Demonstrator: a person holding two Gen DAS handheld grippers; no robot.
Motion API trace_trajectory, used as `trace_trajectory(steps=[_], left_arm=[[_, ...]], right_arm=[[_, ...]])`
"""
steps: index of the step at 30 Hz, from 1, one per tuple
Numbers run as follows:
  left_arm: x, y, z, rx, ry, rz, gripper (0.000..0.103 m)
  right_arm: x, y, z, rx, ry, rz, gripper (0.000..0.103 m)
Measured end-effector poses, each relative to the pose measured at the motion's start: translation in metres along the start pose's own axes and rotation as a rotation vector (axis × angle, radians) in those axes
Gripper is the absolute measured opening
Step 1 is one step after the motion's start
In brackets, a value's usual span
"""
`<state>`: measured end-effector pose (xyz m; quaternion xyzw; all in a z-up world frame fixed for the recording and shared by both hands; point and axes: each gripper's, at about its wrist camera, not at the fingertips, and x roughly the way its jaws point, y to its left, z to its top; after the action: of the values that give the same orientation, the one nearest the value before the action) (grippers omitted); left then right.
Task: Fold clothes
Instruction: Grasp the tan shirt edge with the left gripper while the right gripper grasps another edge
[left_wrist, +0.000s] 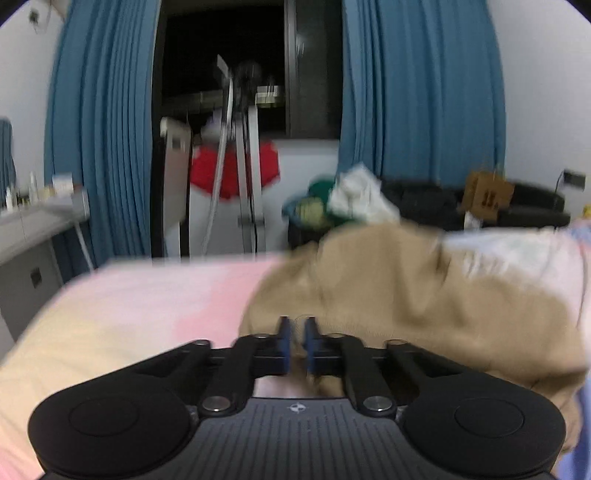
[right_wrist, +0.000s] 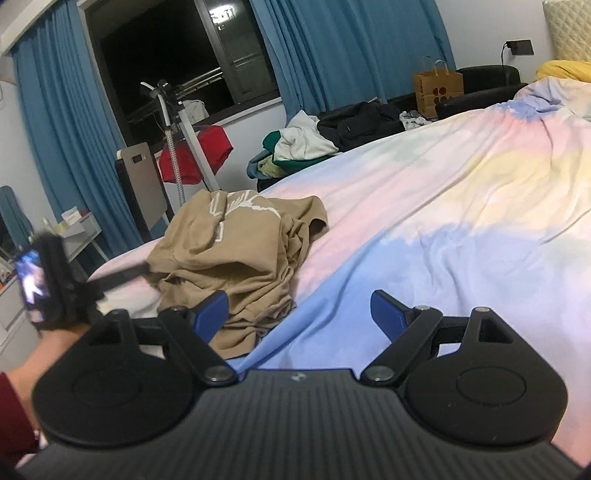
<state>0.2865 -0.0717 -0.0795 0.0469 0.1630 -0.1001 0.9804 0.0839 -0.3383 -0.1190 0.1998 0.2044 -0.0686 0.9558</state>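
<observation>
- Tan shirt (right_wrist: 229, 266) lies crumpled on bedsheet (right_wrist: 443, 206); soft, light, limp, likely sags.
- Left gripper (left_wrist: 297, 341) fingers nearly together, pinch unclear, blurred.
- Right gripper (right_wrist: 297, 314) spread wide, empty; shirt at 10 o'clock.
- Best hold: an edge or hem.

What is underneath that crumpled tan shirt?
The tan shirt lies bunched on a pastel bedsheet, pink and blue beside it. Whatever sits directly beneath the heap, or within its folds, is covered and cannot be seen.
</observation>
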Motion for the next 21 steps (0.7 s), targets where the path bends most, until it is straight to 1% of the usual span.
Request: trace_trajectory(steps=[3, 7, 9, 11, 14, 17, 19, 21], left_arm=[[-0.035, -0.005, 0.020, 0.008, -0.065, -0.042, 0.002], [-0.086, -0.012, 0.046, 0.012, -0.136, -0.101, 0.002], [-0.120, -0.018, 0.057, 0.011, -0.162, -0.124, 0.002], [-0.157, -0.023, 0.063, 0.021, -0.185, -0.151, 0.002], [-0.213, -0.029, 0.064, 0.024, -0.203, -0.188, 0.002], [-0.260, -0.024, 0.054, -0.025, -0.201, -0.206, 0.002], [-0.285, -0.020, 0.044, -0.049, -0.204, -0.209, 0.002], [-0.302, -0.016, 0.032, -0.055, -0.210, -0.211, 0.002]], right_arm=[[0.002, 0.002, 0.001, -0.011, -0.012, 0.002, 0.085], [-0.007, 0.011, 0.002, -0.046, -0.041, 0.023, 0.085], [-0.011, 0.015, 0.003, -0.064, -0.055, 0.034, 0.085], [-0.021, 0.023, 0.004, -0.087, -0.069, 0.068, 0.085], [-0.039, 0.033, 0.004, -0.120, -0.087, 0.123, 0.085], [-0.057, 0.043, 0.001, -0.150, -0.091, 0.174, 0.085], [-0.065, 0.053, -0.004, -0.183, -0.057, 0.214, 0.085], [-0.071, 0.063, -0.014, -0.200, -0.019, 0.251, 0.085]])
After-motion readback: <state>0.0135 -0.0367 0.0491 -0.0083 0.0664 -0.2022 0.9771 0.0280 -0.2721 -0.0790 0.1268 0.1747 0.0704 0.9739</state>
